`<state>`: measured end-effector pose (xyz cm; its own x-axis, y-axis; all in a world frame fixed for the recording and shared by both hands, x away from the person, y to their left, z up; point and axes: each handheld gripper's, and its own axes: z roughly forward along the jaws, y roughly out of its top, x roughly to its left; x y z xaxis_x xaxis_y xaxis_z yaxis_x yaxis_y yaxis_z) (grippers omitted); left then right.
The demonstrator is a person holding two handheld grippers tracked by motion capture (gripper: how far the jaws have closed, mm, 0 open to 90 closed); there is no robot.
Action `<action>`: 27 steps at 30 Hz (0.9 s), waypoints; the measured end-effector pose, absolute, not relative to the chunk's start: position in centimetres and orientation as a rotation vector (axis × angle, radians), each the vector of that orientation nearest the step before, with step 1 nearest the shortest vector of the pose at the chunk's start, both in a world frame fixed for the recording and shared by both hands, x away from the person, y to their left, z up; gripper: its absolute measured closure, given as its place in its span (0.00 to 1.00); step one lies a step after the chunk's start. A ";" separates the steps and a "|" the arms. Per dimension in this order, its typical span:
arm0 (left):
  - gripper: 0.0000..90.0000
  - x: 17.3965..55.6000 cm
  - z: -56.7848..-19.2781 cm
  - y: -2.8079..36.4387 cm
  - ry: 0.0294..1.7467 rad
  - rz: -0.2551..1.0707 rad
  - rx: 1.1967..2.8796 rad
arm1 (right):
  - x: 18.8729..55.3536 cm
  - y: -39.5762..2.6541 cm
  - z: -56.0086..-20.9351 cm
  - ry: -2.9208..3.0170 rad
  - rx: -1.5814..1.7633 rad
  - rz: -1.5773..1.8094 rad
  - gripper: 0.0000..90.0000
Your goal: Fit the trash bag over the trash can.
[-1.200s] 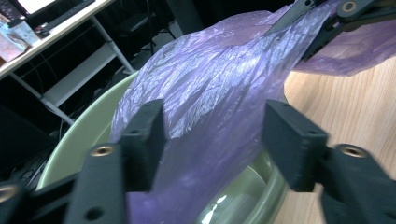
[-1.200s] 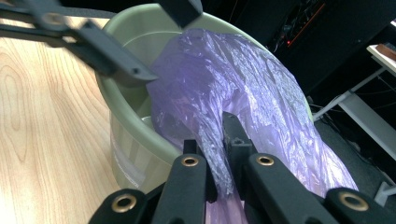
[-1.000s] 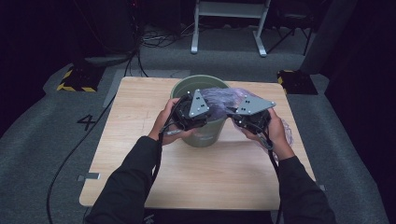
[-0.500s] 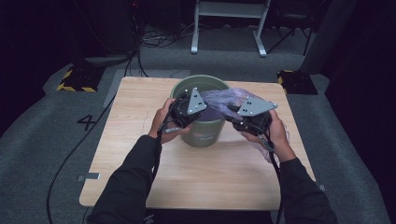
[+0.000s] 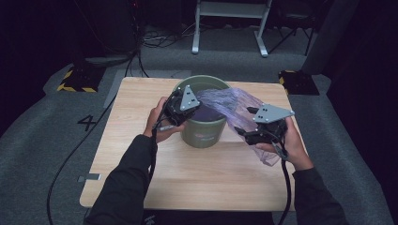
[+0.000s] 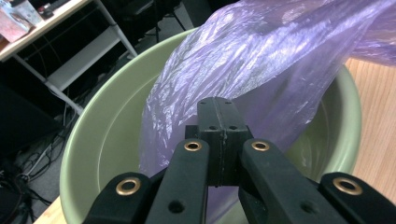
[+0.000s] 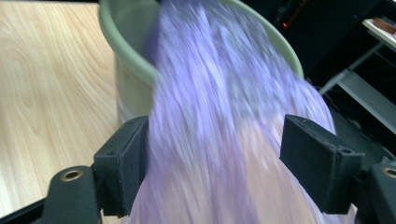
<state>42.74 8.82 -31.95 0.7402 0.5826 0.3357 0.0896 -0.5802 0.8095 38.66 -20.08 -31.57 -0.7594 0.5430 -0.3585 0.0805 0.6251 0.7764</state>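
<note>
Purple plastic bag (image 5: 230, 105) stretches from the green bin (image 5: 202, 131) mid-table toward the right edge, pinched over the rim by the left gripper (image 6: 217, 135), while the right gripper (image 7: 229, 163), its jaws just opened wide, straddles its loose end.

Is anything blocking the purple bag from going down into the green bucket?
Nothing visible does. The purple plastic bag already drapes over the rim of the green bucket, whose inside looks bare. The left gripper is shut on the bag inside the bucket; the right gripper has just been opening, the bag loose between its jaws.
</note>
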 end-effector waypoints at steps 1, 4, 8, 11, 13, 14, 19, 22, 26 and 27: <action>1.00 42.8 -32.0 9.0 0.495 0.756 2.108 | 38.6 -20.6 -31.8 2.267 0.505 1.041 0.28; 1.00 42.8 -32.1 9.2 0.501 0.754 2.105 | 38.4 -21.8 -32.5 2.240 0.599 1.019 0.27; 1.00 43.2 -32.3 9.4 0.515 0.748 2.112 | 38.1 -23.3 -33.5 2.225 0.661 1.041 0.37; 1.00 43.5 -32.5 9.7 0.523 0.741 2.117 | 38.0 -23.9 -33.8 2.219 0.662 1.060 0.60; 1.00 43.6 -32.6 9.9 0.535 0.728 2.109 | 38.1 -24.1 -33.9 2.223 0.644 1.075 0.72; 1.00 43.6 -32.6 10.0 0.536 0.724 2.105 | 38.1 -24.1 -34.0 2.218 0.637 1.087 0.80; 0.90 43.8 -32.9 10.5 0.549 0.704 2.085 | 38.1 -23.9 -34.0 2.195 0.606 1.126 0.97; 0.71 43.5 -32.8 10.7 0.540 0.679 2.058 | 38.0 -23.6 -33.7 2.171 0.598 1.140 0.98; 0.48 42.8 -32.3 10.7 0.532 0.655 1.996 | 38.0 -22.7 -33.1 2.163 0.565 1.118 0.98; 0.43 42.4 -32.0 10.5 0.524 0.663 1.982 | 38.0 -22.5 -32.9 2.165 0.560 1.116 0.98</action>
